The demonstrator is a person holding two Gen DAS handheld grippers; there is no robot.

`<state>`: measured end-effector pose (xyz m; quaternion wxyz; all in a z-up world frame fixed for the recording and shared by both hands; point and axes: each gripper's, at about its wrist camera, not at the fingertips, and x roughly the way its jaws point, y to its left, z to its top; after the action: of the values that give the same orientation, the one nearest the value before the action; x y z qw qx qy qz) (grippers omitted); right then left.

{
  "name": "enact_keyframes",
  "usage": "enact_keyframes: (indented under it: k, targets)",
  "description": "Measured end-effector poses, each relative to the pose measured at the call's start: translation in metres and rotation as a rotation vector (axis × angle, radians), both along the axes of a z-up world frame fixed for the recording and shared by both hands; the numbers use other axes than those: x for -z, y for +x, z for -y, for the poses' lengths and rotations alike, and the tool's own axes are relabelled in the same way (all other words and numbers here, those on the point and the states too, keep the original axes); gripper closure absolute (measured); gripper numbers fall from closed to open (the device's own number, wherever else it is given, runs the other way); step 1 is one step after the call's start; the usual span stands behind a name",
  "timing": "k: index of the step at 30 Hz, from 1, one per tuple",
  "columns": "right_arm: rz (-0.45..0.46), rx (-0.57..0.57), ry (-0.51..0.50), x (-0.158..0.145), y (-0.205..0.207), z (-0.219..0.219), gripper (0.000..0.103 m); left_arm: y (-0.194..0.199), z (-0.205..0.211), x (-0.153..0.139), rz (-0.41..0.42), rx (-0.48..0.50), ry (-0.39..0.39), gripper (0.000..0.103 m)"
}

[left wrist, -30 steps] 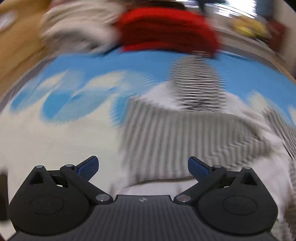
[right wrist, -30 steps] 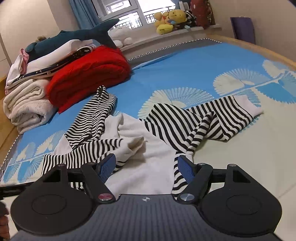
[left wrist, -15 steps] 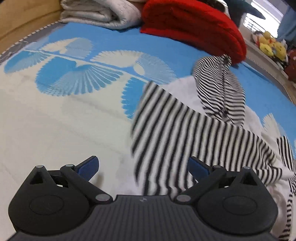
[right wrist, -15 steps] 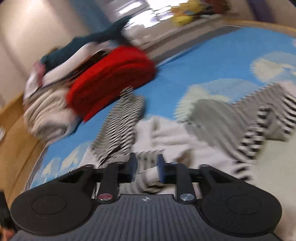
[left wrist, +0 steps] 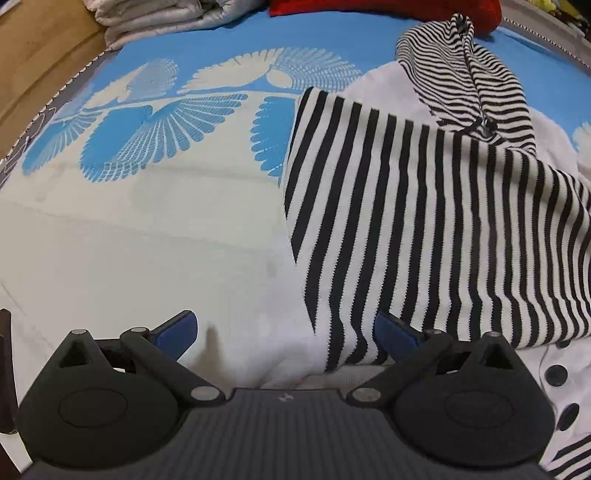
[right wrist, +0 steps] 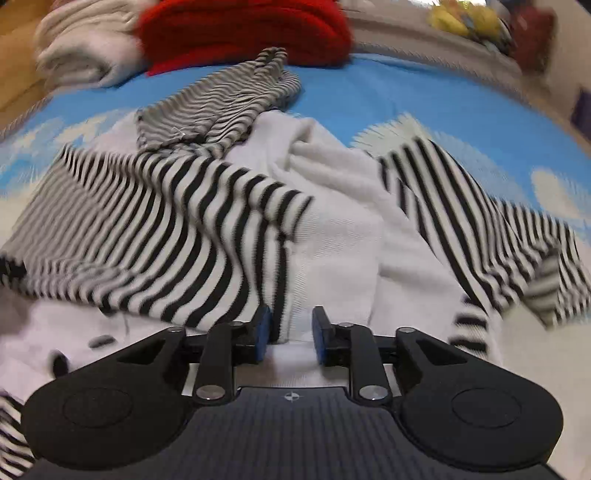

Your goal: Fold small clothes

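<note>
Bedroom, w/ a bed [left wrist: 147, 236] under a blue-and-cream fan-print cover; everything below is placed relative to the striped cardigan [right wrist: 332, 206], which lies rumpled mid-bed, white body w/ black-and-white striped sleeves and hood. It's spread out but not flat, prob. bc the folding is only starting: one striped sleeve [left wrist: 424, 229] lies draped across the white front toward the near-left edge of the cardigan, and the hood [left wrist: 465, 81] is bunched at the far end. Dark buttons [left wrist: 556, 374] show on the near-right part of the front in the left wrist view. The right gripper [right wrist: 290, 332] is at the cardigan's near edge, jaws narrowed w/ a fold of white-and-striped fabric sitting between them; whether they actually pinch it tight I cannot tell, since a gap shows and the view is motion-blurred. Holding there makes sense as a way to lift or drag the front panel straight. The left gripper [left wrist: 284, 332] hovers at the cardigan's near-left side, over the sleeve end, jaws spread wide and gripping nothing, likely lined up to take that sleeve edge. Beyond the cardigan's hood end sit a red knit bundle [right wrist: 243, 29] and, left of that, folded pale blankets [left wrist: 162, 18]. Further off past the red bundle, blurred yellow soft toys [right wrist: 465, 18] on a ledge.
</note>
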<state>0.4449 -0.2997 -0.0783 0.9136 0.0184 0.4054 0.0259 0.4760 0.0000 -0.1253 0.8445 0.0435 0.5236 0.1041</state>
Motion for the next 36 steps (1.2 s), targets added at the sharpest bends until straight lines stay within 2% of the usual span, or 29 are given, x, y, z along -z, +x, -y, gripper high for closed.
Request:
enact_keyframes:
  k: [2,3,4,5,7,8,9,11,12,13,15,17,19,20,22,24,29,30,32,33,34,36]
  targets:
    - [0.042,0.047,0.044,-0.012,-0.003,0.005,0.073,-0.003,0.002,-0.001,0.007,0.013,0.006,0.001]
    - [0.075,0.059,0.055,-0.018,-0.003,0.007,0.071,-0.003,0.003,0.000,0.009,0.031,0.023,0.000]
    - [0.139,0.064,0.077,-0.021,-0.006,0.012,0.065,-0.003,0.005,0.003,0.001,0.045,0.057,0.000]
    - [0.150,0.070,0.068,-0.018,-0.004,0.013,0.063,-0.002,0.007,0.007,-0.009,0.053,0.084,0.000]
    - [0.007,0.091,0.000,0.010,0.012,0.016,0.064,-0.002,0.007,0.009,-0.015,0.062,0.091,0.000]
    - [-0.008,0.103,-0.005,0.020,0.013,0.019,0.064,-0.001,0.006,0.008,-0.019,0.057,0.082,0.000]
    - [0.030,0.109,0.017,0.020,0.010,0.024,0.064,0.000,0.004,0.005,-0.018,0.053,0.070,0.000]
    - [0.031,0.130,0.106,0.005,0.009,0.042,0.063,0.001,-0.003,-0.002,0.002,0.033,0.029,0.000]
    - [0.062,0.165,0.163,-0.006,0.006,0.057,0.057,0.001,-0.007,-0.006,0.019,0.019,0.012,0.000]
    - [0.097,0.233,0.201,-0.017,0.002,0.075,0.044,0.000,-0.010,-0.010,0.036,0.005,-0.005,0.000]
    - [0.118,0.393,0.244,-0.028,-0.005,0.117,0.032,0.001,-0.018,-0.015,0.055,-0.031,-0.029,0.000]
    - [0.075,0.563,0.309,-0.024,-0.012,0.167,0.032,0.003,-0.027,-0.017,0.058,-0.070,-0.042,0.000]
    - [0.074,0.807,0.401,-0.010,-0.034,0.216,0.032,0.006,-0.036,-0.019,0.061,-0.116,-0.059,0.000]
    - [0.082,0.928,0.463,-0.002,-0.045,0.237,0.031,0.006,-0.039,-0.019,0.063,-0.134,-0.065,0.000]
    - [0.097,1.082,0.621,0.016,-0.059,0.270,0.031,0.008,-0.046,-0.020,0.068,-0.172,-0.077,0.000]
    - [0.125,1.125,0.729,0.032,-0.061,0.295,0.031,0.008,-0.048,-0.018,0.064,-0.186,-0.077,0.000]
    - [0.235,1.056,0.672,0.041,-0.026,0.320,0.023,0.013,-0.043,-0.009,0.048,-0.182,-0.047,0.000]
    - [0.253,1.060,0.660,0.042,-0.021,0.322,0.026,0.013,-0.042,-0.008,0.048,-0.181,-0.043,0.000]
    - [0.255,1.041,0.602,0.043,-0.012,0.326,0.092,0.015,-0.040,-0.007,0.051,-0.175,-0.041,0.000]
    - [0.229,1.008,0.575,0.041,-0.004,0.329,0.097,0.015,-0.039,-0.006,0.053,-0.172,-0.037,0.000]
    - [0.229,1.012,0.525,0.037,-0.001,0.332,0.097,0.014,-0.038,-0.006,0.054,-0.168,-0.030,0.000]
    - [0.297,1.050,0.443,0.022,-0.009,0.346,0.097,0.014,-0.037,-0.006,0.053,-0.162,-0.024,0.000]
